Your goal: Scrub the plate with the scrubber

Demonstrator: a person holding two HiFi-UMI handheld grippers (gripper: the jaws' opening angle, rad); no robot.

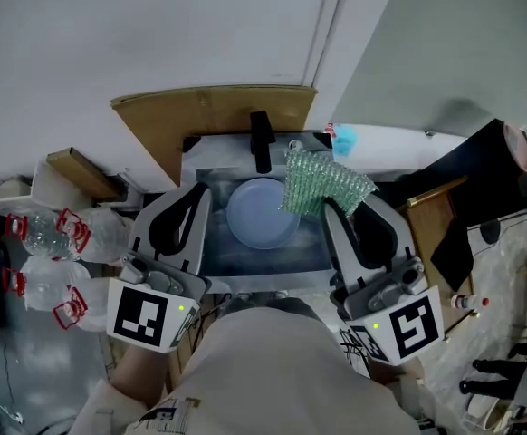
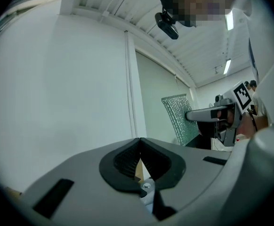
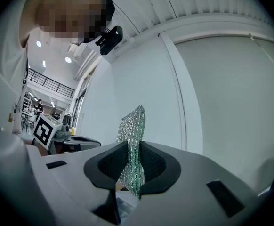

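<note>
Right gripper clamped on the green mesh scrubber — scrubber sticks up past the jaws, above the plate's right edge. Left gripper jaws together, nothing between them. Pale blue plate lies in the sink — between both grippers.

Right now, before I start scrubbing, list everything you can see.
plate: one, pale blue, in the sink
sink: one, grey, centre
scrubber: one, green mesh, above the sink's right side
faucet: one, black, behind the sink
cardboard: one sheet, brown, behind the faucet
bottles: at least two, clear with red labels, far left
left gripper: one, grey, shut, empty
right gripper: one, grey, shut on the scrubber
</note>
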